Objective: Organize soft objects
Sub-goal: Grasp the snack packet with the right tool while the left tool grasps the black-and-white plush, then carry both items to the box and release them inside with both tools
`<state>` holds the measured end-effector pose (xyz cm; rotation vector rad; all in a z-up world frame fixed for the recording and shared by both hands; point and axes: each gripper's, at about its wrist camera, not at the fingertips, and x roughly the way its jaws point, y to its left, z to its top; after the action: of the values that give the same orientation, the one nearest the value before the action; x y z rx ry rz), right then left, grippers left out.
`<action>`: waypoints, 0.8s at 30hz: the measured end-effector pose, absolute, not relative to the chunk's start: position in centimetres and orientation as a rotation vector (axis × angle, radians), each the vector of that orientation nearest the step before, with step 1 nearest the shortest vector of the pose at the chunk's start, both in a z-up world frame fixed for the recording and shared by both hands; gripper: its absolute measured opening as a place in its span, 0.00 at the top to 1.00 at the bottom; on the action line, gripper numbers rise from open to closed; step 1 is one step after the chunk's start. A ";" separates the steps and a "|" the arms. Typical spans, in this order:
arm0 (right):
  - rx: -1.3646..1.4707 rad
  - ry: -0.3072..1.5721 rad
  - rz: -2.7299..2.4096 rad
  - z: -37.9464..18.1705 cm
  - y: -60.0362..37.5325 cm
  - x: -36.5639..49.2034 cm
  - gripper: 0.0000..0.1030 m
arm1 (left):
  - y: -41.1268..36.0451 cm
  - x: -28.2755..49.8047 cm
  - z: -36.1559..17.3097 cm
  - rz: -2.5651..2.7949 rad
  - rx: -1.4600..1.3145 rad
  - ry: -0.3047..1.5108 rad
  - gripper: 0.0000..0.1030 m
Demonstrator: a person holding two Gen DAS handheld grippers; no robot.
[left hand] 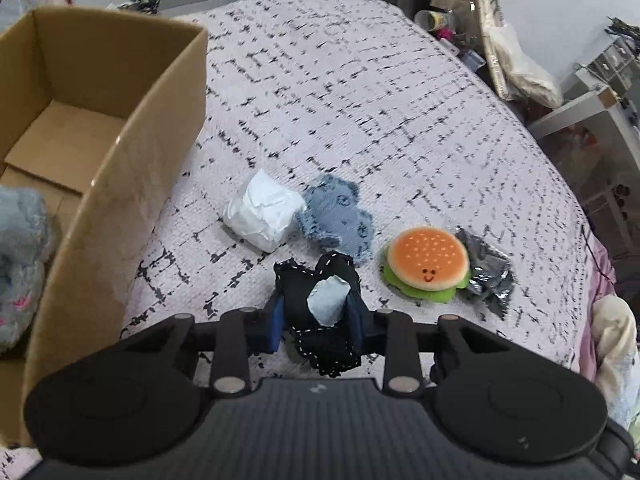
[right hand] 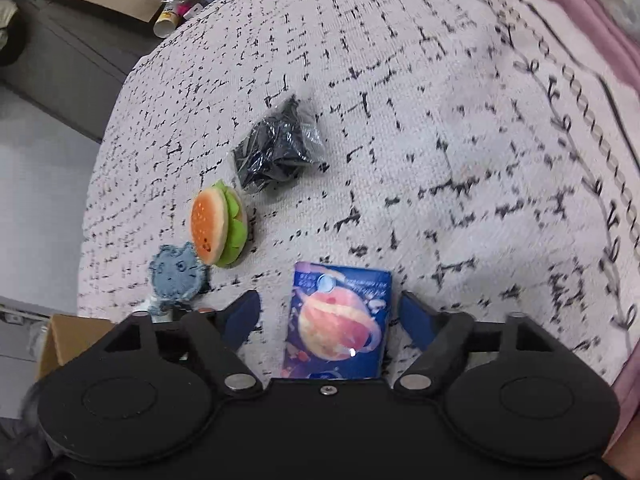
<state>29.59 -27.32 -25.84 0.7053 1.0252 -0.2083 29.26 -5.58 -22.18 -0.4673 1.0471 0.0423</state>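
My left gripper (left hand: pixel 318 314) is shut on a black stitched cloth pouch (left hand: pixel 320 280) with a pale tag, held above the bed. Beyond it lie a white crumpled wad (left hand: pixel 262 210), a blue fuzzy plush (left hand: pixel 338 216), a burger plush (left hand: pixel 426 262) and a black plastic-wrapped bundle (left hand: pixel 486 270). My right gripper (right hand: pixel 330 312) is open, its fingers on either side of a blue planet-print pack (right hand: pixel 340 320) that lies on the bed. The right wrist view also shows the burger plush (right hand: pixel 216 222), the blue plush (right hand: pixel 178 276) and the black bundle (right hand: pixel 276 148).
An open cardboard box (left hand: pixel 132 148) stands on the left of the bed, with a grey fluffy item (left hand: pixel 20 256) inside. The patterned bedspread (left hand: pixel 360 100) stretches away. Cluttered shelves and bags (left hand: pixel 516 60) line the right side.
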 end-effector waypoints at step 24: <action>0.603 0.786 0.070 -19.1 -25.4 26.9 0.52 | -4.0 24.1 -12.7 -0.009 -0.359 0.833 0.70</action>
<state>26.93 -25.44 -19.06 0.6029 0.7863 0.0703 24.08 -3.99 -12.70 -0.3593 0.8329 -0.0086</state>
